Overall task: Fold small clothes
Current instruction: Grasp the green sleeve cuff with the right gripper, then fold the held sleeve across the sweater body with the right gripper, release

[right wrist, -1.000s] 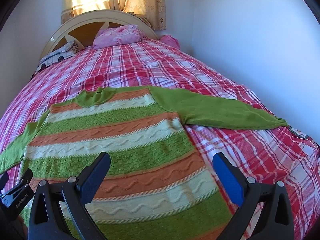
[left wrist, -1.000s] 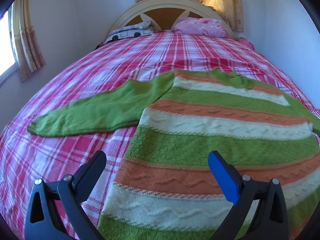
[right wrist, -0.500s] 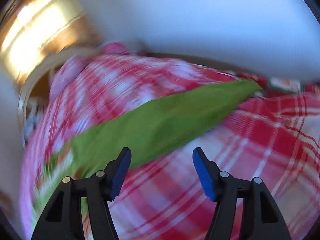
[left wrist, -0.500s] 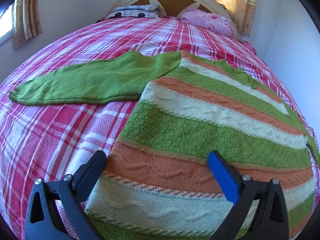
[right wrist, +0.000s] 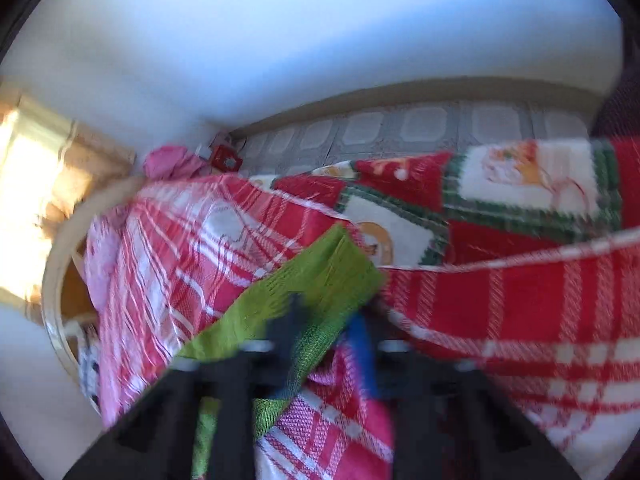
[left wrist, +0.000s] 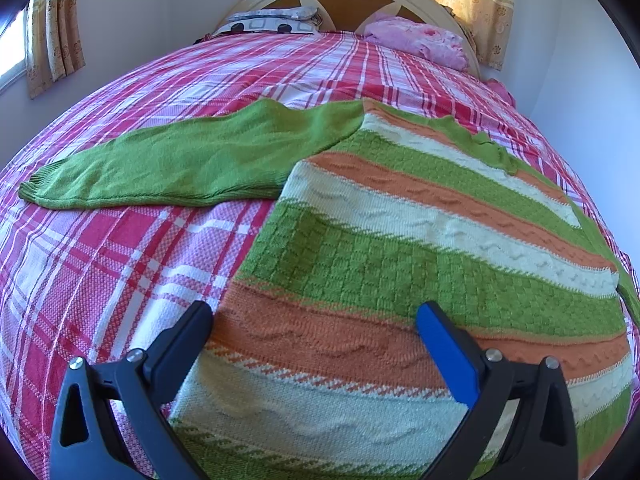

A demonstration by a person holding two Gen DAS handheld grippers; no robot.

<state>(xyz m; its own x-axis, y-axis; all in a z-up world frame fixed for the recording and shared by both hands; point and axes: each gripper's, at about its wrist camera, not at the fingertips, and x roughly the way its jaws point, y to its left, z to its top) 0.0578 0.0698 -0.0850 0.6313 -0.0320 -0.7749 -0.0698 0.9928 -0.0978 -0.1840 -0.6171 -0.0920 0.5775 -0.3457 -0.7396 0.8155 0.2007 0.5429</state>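
Note:
A striped sweater [left wrist: 420,264] in green, orange and cream lies flat on the plaid bed. Its left green sleeve [left wrist: 192,160] stretches out to the left. My left gripper [left wrist: 316,328] is open and empty, low over the sweater's lower left part. In the blurred right wrist view, my right gripper [right wrist: 328,324] is down at the cuff end of the right green sleeve [right wrist: 320,280]. Its jaws are close together with the sleeve fabric between them.
The red and white plaid bedspread [left wrist: 120,264] covers the bed. Pillows [left wrist: 272,24] and a pink bundle [left wrist: 420,40] lie by the headboard. A Christmas-patterned blanket [right wrist: 500,200] lies at the bed's right edge, by the wall and tiled floor.
My right gripper has dropped onto the right sleeve's cuff and its jaws have narrowed around it. My left gripper has lowered closer to the sweater and stayed open.

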